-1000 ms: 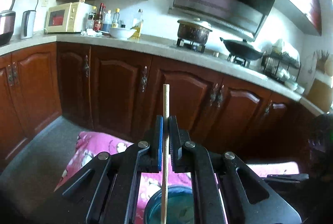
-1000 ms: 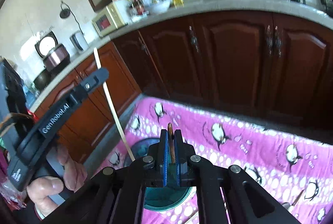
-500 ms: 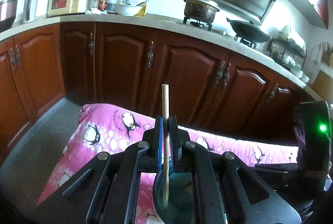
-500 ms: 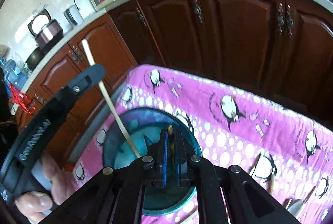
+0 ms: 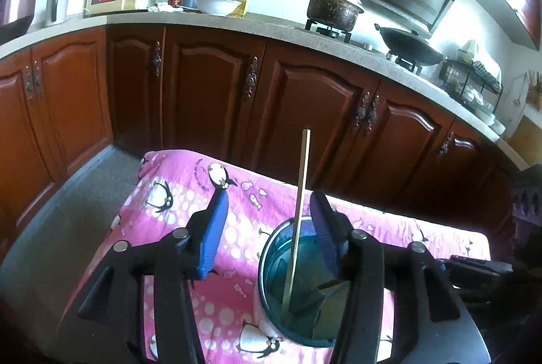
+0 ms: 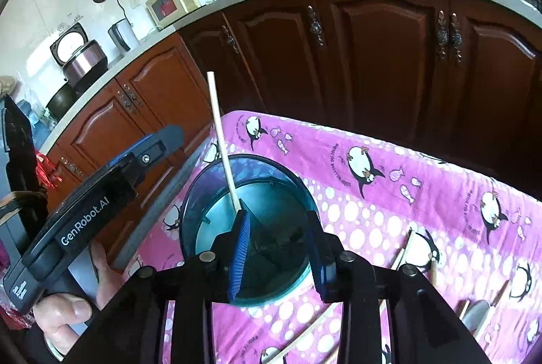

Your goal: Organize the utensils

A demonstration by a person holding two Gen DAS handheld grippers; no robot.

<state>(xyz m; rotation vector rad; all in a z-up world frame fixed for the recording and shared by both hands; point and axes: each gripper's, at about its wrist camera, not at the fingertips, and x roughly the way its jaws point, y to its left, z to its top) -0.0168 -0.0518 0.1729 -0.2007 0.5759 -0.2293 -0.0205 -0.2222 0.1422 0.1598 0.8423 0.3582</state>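
Since the earlier frames, both grippers are seen to have been opened: the pale chopstick (image 5: 298, 221) formerly pinched by the left gripper (image 5: 267, 228) is now released and stands in the teal cup (image 5: 271, 265), and the dark stick once clamped in the right gripper (image 6: 277, 242) is gone from between its pads. In the left wrist view, the left gripper's blue pads are spread wide, with the chopstick rising nearly upright between them, closer to the right-hand pad and touched by neither as far as can be told. Its lower end is set inside the cup, at the lower centre of the frame. The cup is placed on a pink penguin-print cloth (image 5: 176, 194), near the cloth's left edge.

In the right wrist view, the right gripper's jaws are likewise held wide, directly over the cup's mouth, and nothing is gripped. The chopstick is seen leaning toward the upper left against the cup's rim. More utensils (image 6: 403, 249) are left lying on the cloth at the lower right of that frame. Dark wooden cabinets (image 5: 305, 103) fill the background.
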